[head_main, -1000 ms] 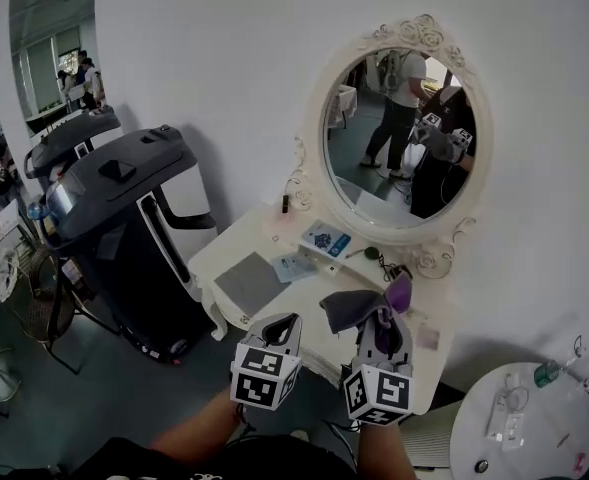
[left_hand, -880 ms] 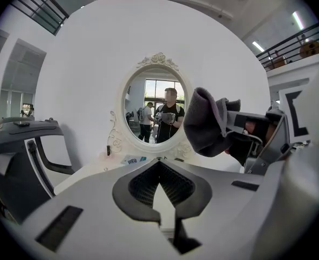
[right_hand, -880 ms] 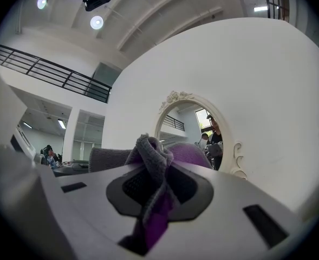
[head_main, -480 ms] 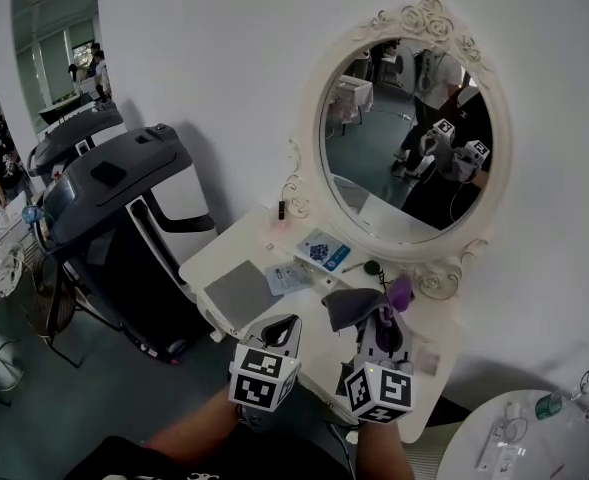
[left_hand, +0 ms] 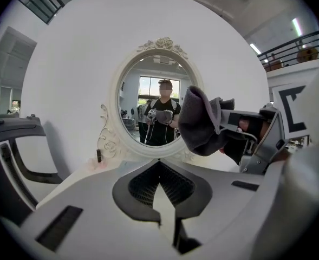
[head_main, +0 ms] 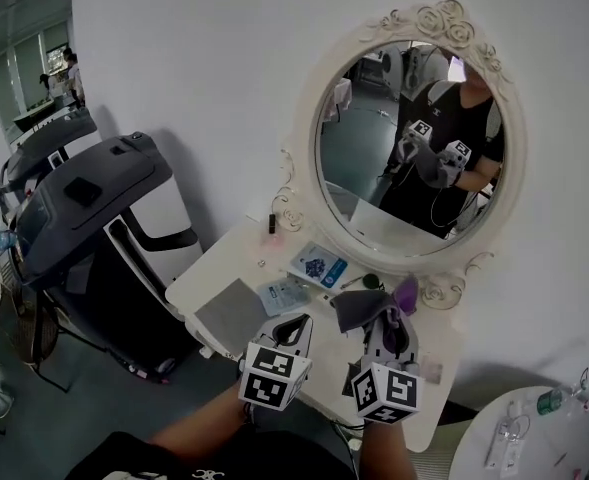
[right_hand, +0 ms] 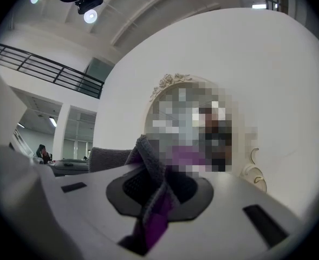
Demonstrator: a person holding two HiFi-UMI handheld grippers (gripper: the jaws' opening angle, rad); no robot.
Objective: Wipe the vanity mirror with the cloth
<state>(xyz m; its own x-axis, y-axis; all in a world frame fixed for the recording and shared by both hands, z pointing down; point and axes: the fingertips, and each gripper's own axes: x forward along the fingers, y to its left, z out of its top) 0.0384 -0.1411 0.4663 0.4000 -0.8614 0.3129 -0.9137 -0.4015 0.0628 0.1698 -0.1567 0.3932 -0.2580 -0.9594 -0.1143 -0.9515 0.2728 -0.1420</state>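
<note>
A white wall point(head_main: 194, 88) fills most of the head view, with a dark treadmill point(head_main: 84, 193) against it at the left. Right of the treadmill stands a white table point(head_main: 199, 280), and on its far side rises the oval mirror point(head_main: 374, 128) in a scrolled white frame. Its glass reflects a person in black holding both grippers. The two grippers are held side by side over the near edge of the table, below and in front of the mirror. The right gripper point(head_main: 387, 320) is clenched on the cloth point(head_main: 359, 306), a grey piece with a purple side. The cloth bunches up out of its jaws toward the mirror and stands clear of the glass. In the right gripper view the cloth runs down between the two jaws and blocks the lower part of the mirror. The left gripper point(left_hand: 159, 164) has its jaws closed tip to tip with nothing between them. In its own view the cloth hangs up and to its right, well apart from it. On the table lie a grey pad point(head_main: 231, 313), a blue-printed card point(head_main: 319, 266) and a pale packet point(head_main: 282, 294). A small dark bottle point(head_main: 272, 224) stands by the base of the frame.
</note>
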